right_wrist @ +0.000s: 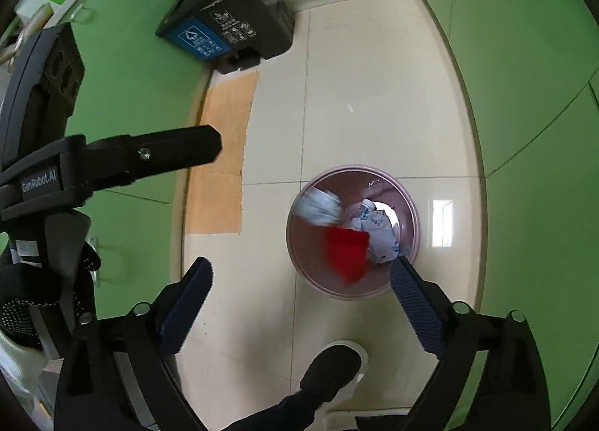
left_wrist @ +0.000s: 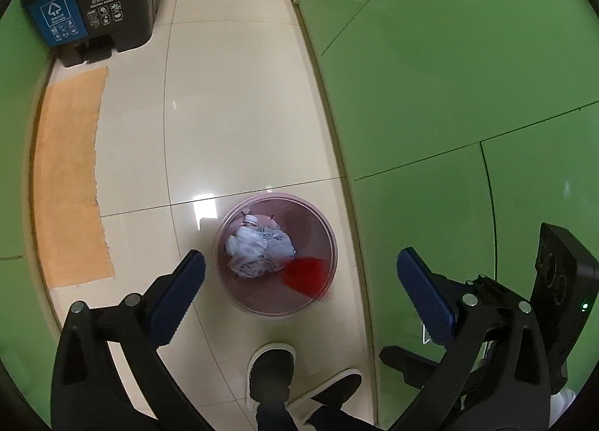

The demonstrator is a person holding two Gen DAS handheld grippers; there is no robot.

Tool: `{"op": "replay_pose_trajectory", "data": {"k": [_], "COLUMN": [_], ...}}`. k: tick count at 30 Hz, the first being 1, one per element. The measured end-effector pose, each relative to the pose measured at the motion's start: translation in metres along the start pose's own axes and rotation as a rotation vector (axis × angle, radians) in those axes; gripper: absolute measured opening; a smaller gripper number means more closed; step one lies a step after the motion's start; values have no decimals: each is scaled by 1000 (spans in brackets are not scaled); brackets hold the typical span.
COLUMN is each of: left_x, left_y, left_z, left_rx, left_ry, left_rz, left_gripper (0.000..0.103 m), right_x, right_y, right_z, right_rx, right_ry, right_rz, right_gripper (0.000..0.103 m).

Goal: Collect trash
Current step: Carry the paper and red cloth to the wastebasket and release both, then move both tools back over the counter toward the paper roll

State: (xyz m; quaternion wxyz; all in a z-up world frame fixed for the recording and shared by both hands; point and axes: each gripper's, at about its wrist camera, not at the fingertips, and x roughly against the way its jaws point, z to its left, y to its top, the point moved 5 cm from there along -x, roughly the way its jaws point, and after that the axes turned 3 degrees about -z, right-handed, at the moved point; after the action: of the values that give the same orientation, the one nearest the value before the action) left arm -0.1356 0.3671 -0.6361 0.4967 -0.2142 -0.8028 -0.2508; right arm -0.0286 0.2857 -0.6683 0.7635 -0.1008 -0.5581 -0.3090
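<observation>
The small pink bin stands on the beige tile floor, w/ crumpled paper, a plastic bottle and a blurred red piece inside. Left gripper and right gripper hang above it, jaws spread wide, nothing pinched. Drop step seems done; next probably needs finding more trash. Green cabinets on both sides, a dark sorting bin and an orange mat farther off.
</observation>
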Motion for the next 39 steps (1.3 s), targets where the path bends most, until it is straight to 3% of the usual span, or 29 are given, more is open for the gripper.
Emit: {"op": "replay_pose_trajectory", "data": {"k": [8, 14, 22, 29, 34, 39], "left_x": [21, 81, 205, 330, 394, 438], "left_y": [4, 3, 3, 14, 22, 35], "left_z": [-9, -37, -96, -162, -209, -253], "left_rx": [-7, -20, -87, -172, -258, -333], "left_ry": [14, 15, 7, -21, -42, -81], "left_rz": [-2, -12, -62, -168, -244, -303], "left_gripper": [100, 100, 100, 100, 100, 100], "right_x": [23, 81, 217, 358, 443, 519], "right_y": [0, 2, 6, 6, -2, -24], "right_z": [8, 26, 71, 104, 103, 77], "right_rx": [-15, -20, -13, -17, -49, -124], "right_ry": [-27, -61, -94, -119, -161, -244], "right_rz": [-2, -26, -125, -302, -439, -564], "right_gripper": [97, 97, 97, 97, 97, 97]}}
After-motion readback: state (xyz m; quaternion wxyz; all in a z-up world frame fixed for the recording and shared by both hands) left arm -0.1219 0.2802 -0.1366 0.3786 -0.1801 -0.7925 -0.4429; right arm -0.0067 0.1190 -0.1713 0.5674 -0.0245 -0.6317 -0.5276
